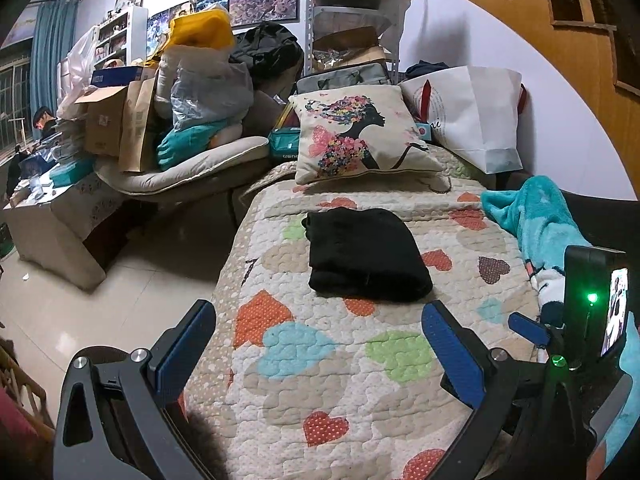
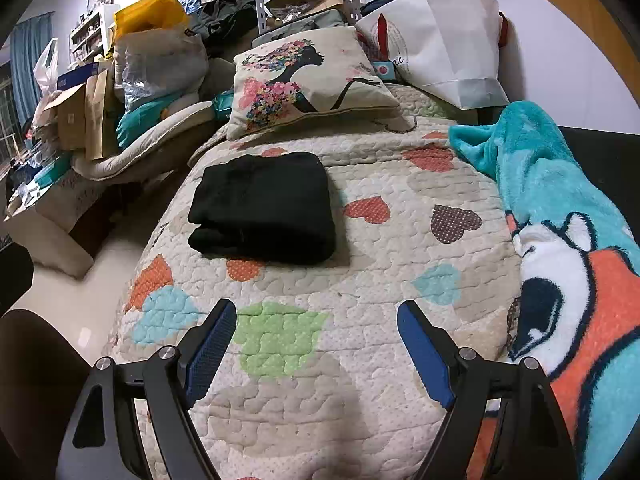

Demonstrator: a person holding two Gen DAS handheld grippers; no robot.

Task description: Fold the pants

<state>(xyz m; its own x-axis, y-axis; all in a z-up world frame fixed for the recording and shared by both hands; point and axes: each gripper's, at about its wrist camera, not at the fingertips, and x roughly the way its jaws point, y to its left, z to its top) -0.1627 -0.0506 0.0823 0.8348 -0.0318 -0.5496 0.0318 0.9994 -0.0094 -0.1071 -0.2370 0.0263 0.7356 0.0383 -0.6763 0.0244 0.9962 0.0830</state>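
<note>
The black pants (image 1: 362,254) lie folded into a compact rectangle on the heart-patterned quilt (image 1: 320,360). They also show in the right wrist view (image 2: 264,208), left of centre on the quilt (image 2: 320,360). My left gripper (image 1: 320,344) is open and empty, held back from the pants over the near part of the quilt. My right gripper (image 2: 316,344) is open and empty, also short of the pants. Part of the right gripper (image 1: 528,326) and its camera unit show at the right edge of the left wrist view.
A printed cushion (image 1: 360,136) and a white paper bag (image 1: 476,112) stand behind the pants. A teal fleece blanket (image 2: 560,240) lies along the right side. Piled boxes, bags and a cushion (image 1: 160,120) crowd the left; tiled floor (image 1: 100,280) lies beside the bed.
</note>
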